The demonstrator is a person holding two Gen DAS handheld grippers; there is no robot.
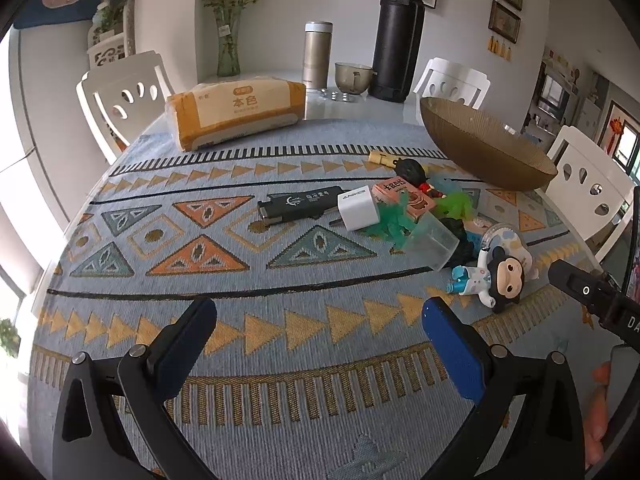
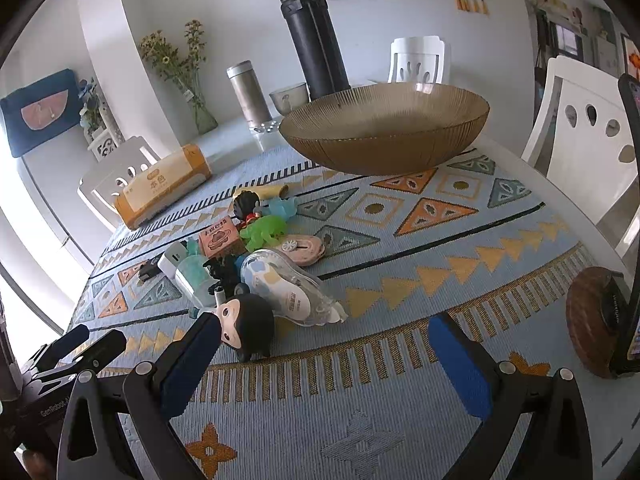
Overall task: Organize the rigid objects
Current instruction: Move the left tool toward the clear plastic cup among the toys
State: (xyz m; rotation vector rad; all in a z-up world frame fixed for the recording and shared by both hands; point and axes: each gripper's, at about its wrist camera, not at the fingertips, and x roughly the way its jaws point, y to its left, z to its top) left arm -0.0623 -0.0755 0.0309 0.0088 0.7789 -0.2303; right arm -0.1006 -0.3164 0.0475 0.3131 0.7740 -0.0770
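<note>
Left tongs (image 1: 320, 332) and right tongs (image 2: 324, 356) both spread, empty, near the black-haired monkey figurine (image 2: 246, 326) in the worktop clutter before the far ribbed amber bowl (image 2: 384, 128); risk: nudging neighbours.

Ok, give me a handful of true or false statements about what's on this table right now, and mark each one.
1. The brown ribbed bowl has nothing in it. True.
2. The left gripper is clamped on the white charger. False: its jaws are open over bare cloth, and the charger lies further off in the pile.
3. The tall black flask stands upright beyond the patterned cloth. True.
4. The monkey figurine is sitting in the bowl. False: it lies on the cloth, close beside the right gripper.
5. The tissue pack is blue. False: it is yellow-orange.
</note>
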